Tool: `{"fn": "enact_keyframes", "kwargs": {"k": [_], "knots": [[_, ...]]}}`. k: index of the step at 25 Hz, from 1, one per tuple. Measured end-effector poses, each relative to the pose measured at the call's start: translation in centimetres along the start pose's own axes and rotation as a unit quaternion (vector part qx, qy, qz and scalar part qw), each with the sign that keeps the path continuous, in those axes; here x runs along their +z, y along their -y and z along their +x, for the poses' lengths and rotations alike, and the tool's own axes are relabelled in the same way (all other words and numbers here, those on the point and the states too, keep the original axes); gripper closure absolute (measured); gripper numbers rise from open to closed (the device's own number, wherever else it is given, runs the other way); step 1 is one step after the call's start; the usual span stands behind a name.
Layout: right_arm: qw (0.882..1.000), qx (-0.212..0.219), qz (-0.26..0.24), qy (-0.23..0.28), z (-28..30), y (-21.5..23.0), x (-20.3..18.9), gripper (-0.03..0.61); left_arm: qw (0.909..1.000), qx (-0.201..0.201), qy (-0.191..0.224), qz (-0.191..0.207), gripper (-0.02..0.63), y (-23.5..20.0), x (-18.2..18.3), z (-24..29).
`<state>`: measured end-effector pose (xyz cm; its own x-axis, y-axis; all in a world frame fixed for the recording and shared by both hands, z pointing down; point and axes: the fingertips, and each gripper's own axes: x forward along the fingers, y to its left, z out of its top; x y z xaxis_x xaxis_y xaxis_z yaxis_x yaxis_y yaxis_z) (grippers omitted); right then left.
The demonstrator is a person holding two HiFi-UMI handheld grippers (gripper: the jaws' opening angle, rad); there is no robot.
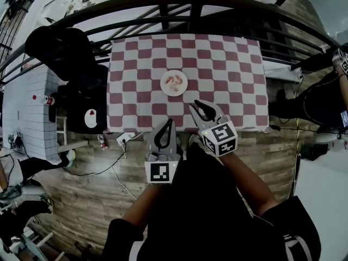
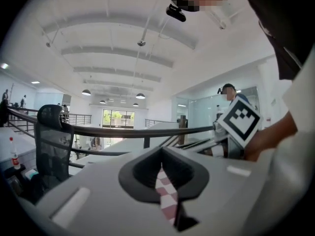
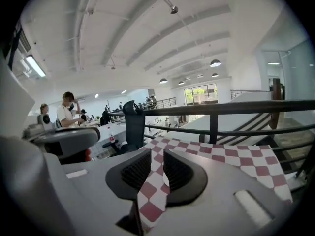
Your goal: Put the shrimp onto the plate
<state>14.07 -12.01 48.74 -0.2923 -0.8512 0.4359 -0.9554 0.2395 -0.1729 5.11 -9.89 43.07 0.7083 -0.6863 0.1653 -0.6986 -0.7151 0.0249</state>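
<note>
The right gripper (image 1: 200, 109) is released, with nothing between its jaws. The left gripper (image 1: 169, 125) is clenched on nothing. Both hang at the near edge of the checked worktop (image 1: 228, 64). Farther off, the shrimp (image 1: 174, 80) lies on the plate (image 1: 165, 89). A careless sweep could knock the plate and spill it. No writing is readable.

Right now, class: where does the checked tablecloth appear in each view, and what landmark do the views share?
Head view: the checked tablecloth fills the upper middle.
Left gripper view: the checked tablecloth is a thin sliver between the jaws, low centre.
Right gripper view: the checked tablecloth spreads lower right and shows between the jaws.
Shared landmark: the dark railing behind it.
</note>
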Motion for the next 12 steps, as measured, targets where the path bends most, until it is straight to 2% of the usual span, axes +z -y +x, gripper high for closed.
{"fn": "enact_keyframes", "kwargs": {"k": [6,8,12], "knots": [[0.998,-0.044,0.012,0.050,-4.9,0.2,2.9,0.523,0.9989,-0.038,0.017,-0.021,0.604,1.8,1.6,0.9],[0.996,-0.058,0.012,0.069,-6.4,0.3,3.6,0.574,0.9983,-0.049,0.023,-0.022,0.604,2.5,2.1,1.0],[0.990,-0.100,0.016,0.094,-8.8,0.2,4.2,0.580,0.9963,-0.074,0.037,-0.023,0.604,3.7,3.4,1.3]]}}
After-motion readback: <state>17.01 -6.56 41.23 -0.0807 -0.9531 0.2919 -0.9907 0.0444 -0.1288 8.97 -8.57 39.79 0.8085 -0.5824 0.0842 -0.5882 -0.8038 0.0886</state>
